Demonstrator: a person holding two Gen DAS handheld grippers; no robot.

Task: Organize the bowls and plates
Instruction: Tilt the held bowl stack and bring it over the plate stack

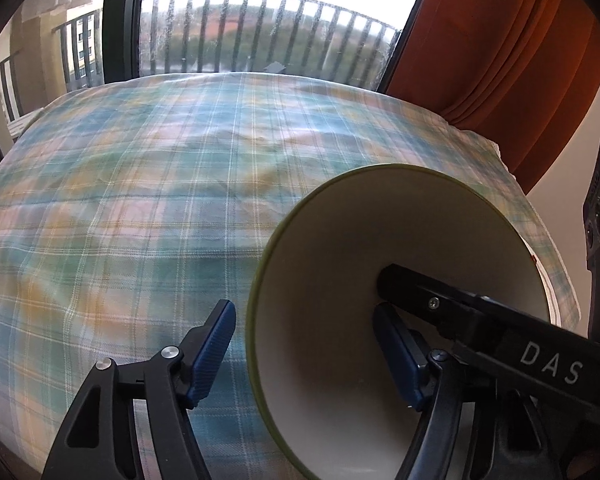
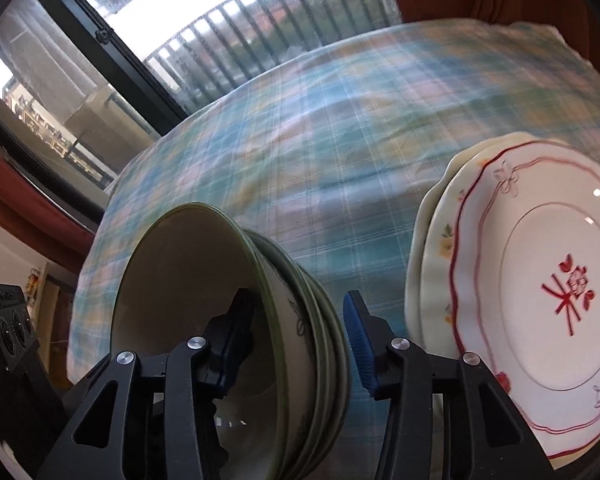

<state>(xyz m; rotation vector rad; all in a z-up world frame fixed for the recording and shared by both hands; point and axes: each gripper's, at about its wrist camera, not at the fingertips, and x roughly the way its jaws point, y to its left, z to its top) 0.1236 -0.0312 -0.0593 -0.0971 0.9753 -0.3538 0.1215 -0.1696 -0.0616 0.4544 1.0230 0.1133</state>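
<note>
A stack of green-rimmed cream bowls [image 2: 204,288] stands on the plaid tablecloth; it also fills the lower right of the left wrist view [image 1: 340,260]. My left gripper [image 1: 304,350] is open, one blue pad outside the rim and one inside the bowl. My right gripper [image 2: 300,348] is open and straddles the stacked rims, its left finger inside the top bowl. The right gripper's black finger [image 1: 480,320] reaches into the bowl in the left wrist view. A stack of plates [image 2: 540,292], the top one white with red trim, lies to the right.
The plaid tablecloth [image 1: 160,200] covers the table up to a window with a balcony railing [image 1: 260,28]. An orange-red curtain [image 1: 520,60] hangs at the back right. The table's right edge [image 1: 556,264] runs close behind the bowls.
</note>
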